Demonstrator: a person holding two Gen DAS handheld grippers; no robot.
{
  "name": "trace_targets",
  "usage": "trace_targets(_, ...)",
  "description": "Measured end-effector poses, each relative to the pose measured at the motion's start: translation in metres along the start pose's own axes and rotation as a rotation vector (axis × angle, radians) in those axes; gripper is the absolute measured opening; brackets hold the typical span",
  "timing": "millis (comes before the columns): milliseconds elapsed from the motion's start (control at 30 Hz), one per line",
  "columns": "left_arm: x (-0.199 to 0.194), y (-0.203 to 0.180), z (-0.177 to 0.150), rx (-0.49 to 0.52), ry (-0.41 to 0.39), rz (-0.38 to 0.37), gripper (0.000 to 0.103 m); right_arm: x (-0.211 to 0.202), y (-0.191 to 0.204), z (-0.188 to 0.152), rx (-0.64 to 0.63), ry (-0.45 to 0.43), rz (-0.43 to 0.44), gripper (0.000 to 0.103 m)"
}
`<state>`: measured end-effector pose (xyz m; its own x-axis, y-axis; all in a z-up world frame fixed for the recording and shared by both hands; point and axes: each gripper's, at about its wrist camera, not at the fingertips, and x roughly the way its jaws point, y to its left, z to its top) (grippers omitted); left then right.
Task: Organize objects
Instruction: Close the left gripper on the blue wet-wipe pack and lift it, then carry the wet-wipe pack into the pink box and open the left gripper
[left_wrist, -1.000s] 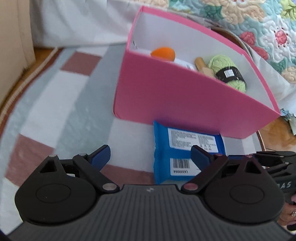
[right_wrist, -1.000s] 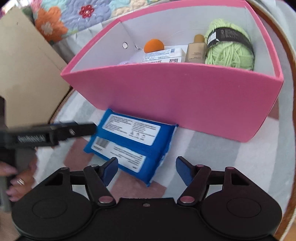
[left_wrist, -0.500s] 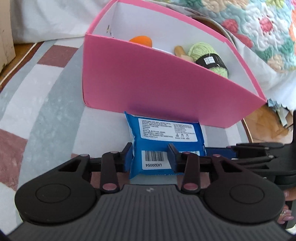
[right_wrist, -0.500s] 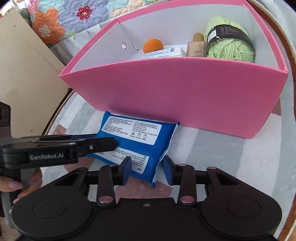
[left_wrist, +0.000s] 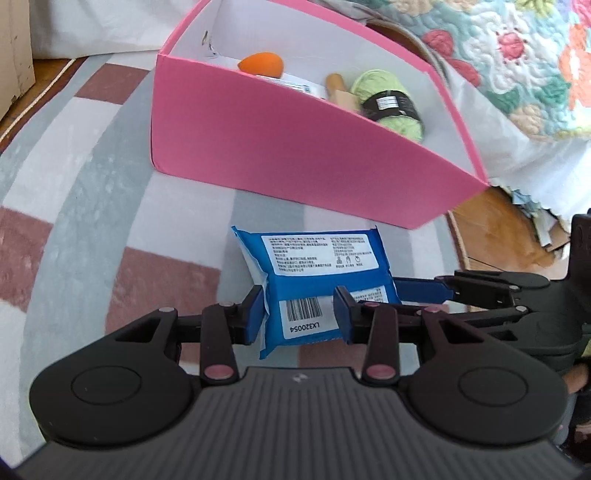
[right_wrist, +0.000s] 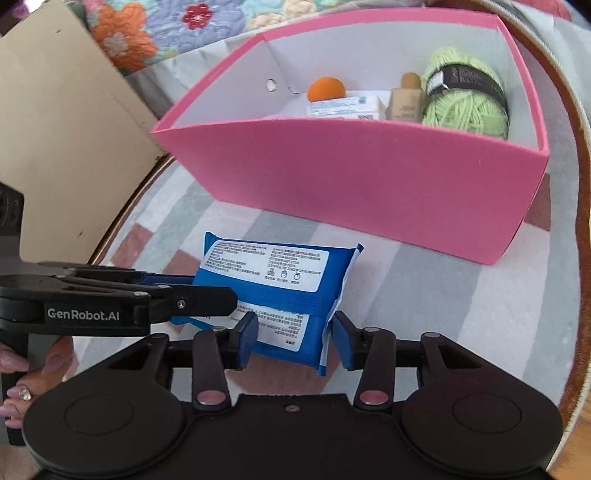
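Left wrist view: my left gripper (left_wrist: 300, 315) pinches the near barcode end of the blue wipes pack (left_wrist: 317, 269), lifting that end off the striped rug (left_wrist: 92, 177), just in front of the pink box (left_wrist: 288, 155) where I judge it belongs, beside the green yarn (left_wrist: 391, 103) and orange sponge (left_wrist: 260, 64).

Right wrist view: my right gripper (right_wrist: 293, 338) straddles the pack's other near corner. Its jaws have just been opening, the right pad (right_wrist: 345, 341) clear of the wrapper, so the left carries it.
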<state>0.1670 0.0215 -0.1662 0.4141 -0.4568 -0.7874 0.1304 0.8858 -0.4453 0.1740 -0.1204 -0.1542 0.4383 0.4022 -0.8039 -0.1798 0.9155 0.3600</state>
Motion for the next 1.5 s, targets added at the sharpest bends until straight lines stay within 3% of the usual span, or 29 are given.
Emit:
trace_targets(333,-0.053,-0.02,-0.009,0.012,-0.019,-0.066,0.041,-0.052,0.035,-0.004,-0.142,0.004,0.022,0.069)
trace_targets(800,-0.116,-0.062,0.001,0.081,-0.135,-0.031,0.041,-0.113,0.074,0.009,-0.321,-0.115,-0.06,0.075)
trace_targets(1133,-0.144,-0.084,0.057,0.14,-0.21,-0.013,0.042,-0.147,0.093,0.055,-0.421,-0.234,-0.117,0.076)
trace_targets(1300,-0.131,-0.081,0.097,0.1,-0.238,-0.022,0.042,-0.141,0.084,0.089,-0.459,-0.275,-0.175,0.076)
trace_targets(1500,-0.107,-0.07,0.149,0.055,-0.237,-0.012,0.042,-0.121,0.061,0.133,-0.418,-0.28,-0.163,0.076)
